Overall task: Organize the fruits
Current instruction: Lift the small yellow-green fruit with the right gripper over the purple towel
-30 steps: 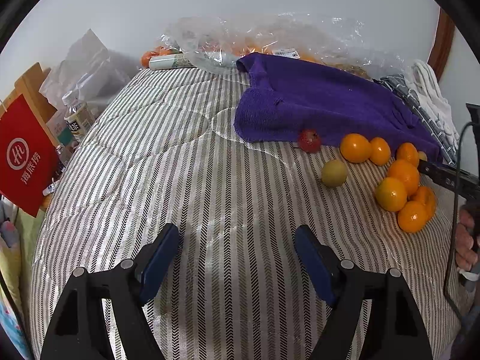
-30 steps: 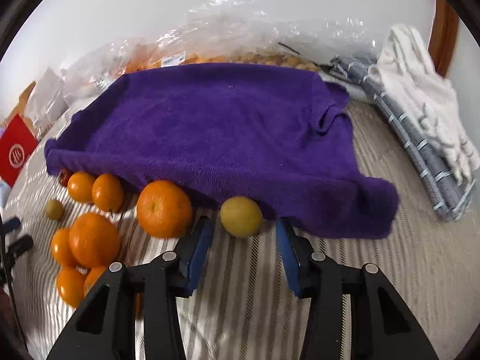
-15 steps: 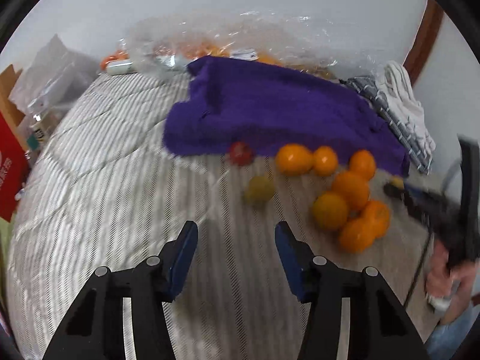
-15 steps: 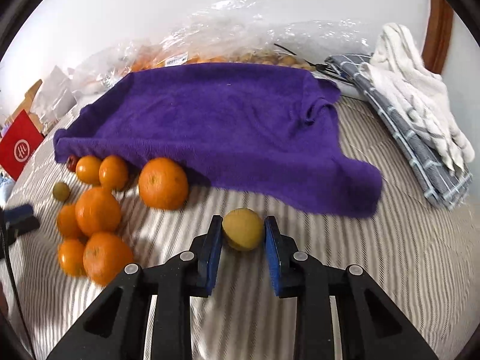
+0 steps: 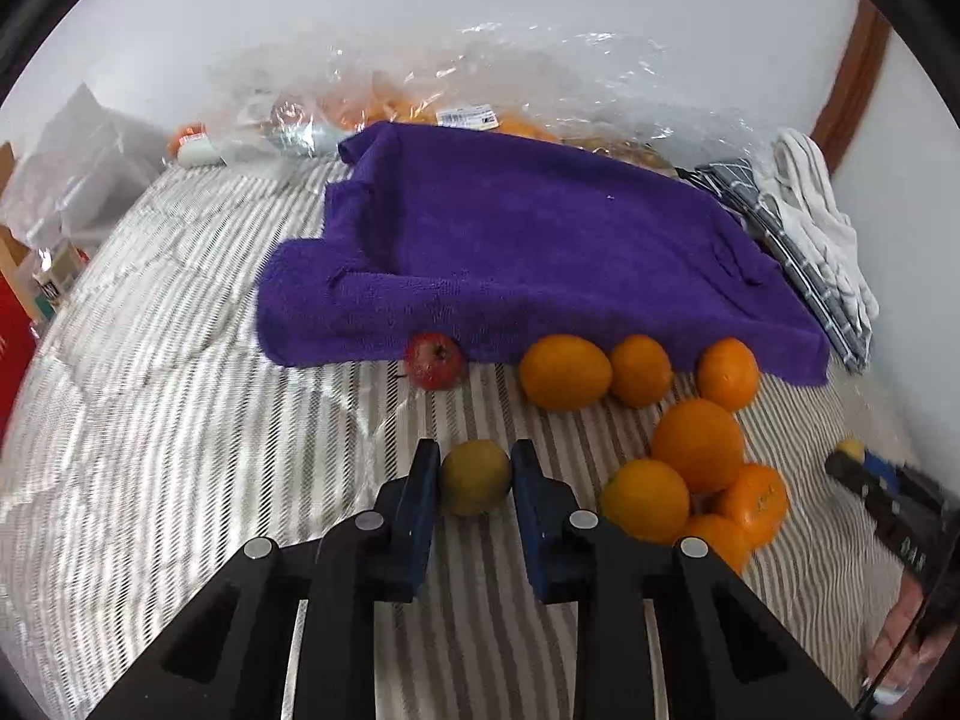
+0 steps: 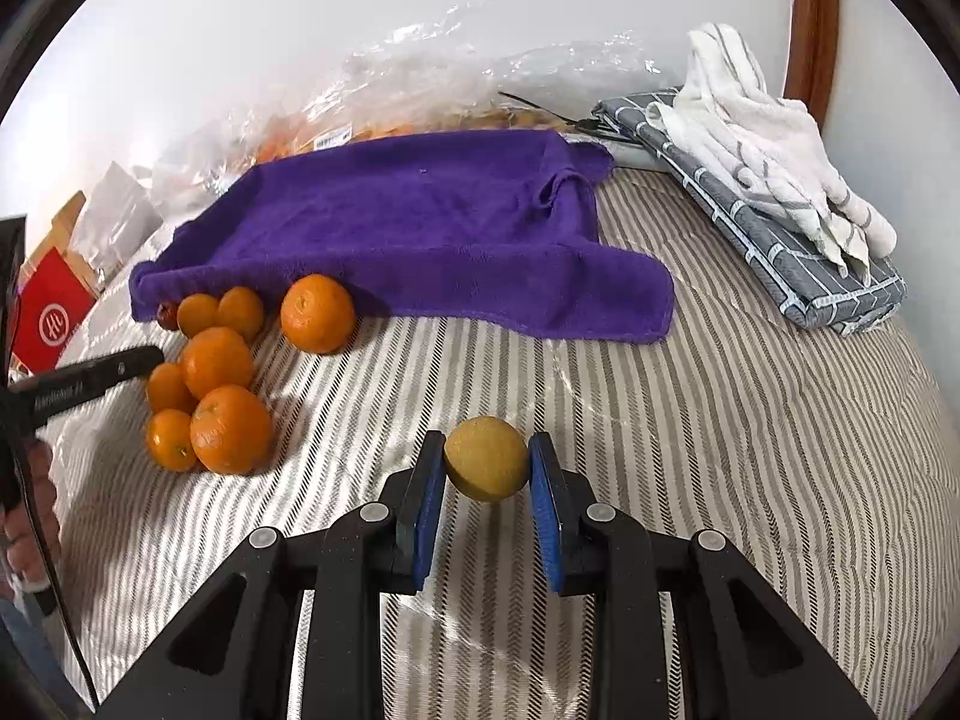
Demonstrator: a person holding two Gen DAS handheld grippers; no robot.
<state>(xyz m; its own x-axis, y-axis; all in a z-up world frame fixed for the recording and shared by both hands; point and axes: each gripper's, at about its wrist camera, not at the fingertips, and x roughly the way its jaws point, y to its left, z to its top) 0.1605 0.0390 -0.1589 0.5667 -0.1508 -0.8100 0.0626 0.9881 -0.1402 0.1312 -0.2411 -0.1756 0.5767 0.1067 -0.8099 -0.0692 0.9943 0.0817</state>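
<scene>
My left gripper (image 5: 475, 453) has a yellow-green fruit (image 5: 474, 480) between its blue pads, and its jaws are closing onto it on the striped bed cover (image 5: 180, 450). In the right wrist view, my right gripper (image 6: 487, 447) is shut on a yellow fruit (image 6: 486, 462), held just above the cover. Several oranges (image 5: 699, 444) (image 6: 216, 360) lie in a cluster in front of a purple towel (image 5: 540, 240) (image 6: 420, 222). A small red apple (image 5: 433, 360) (image 6: 168, 315) rests against the towel's edge.
Clear plastic bags (image 5: 480, 78) with more oranges lie behind the towel. A folded grey cloth (image 6: 780, 252) topped by a white towel (image 6: 768, 138) sits at the right. A red box (image 6: 51, 312) stands at the bed's left edge. A person's hand (image 6: 30, 516) holds the other gripper.
The left gripper swung right to the fruits and shut around the yellow-green one. The right gripper shut on the yellow fruit and drew it back from the purple towel.
</scene>
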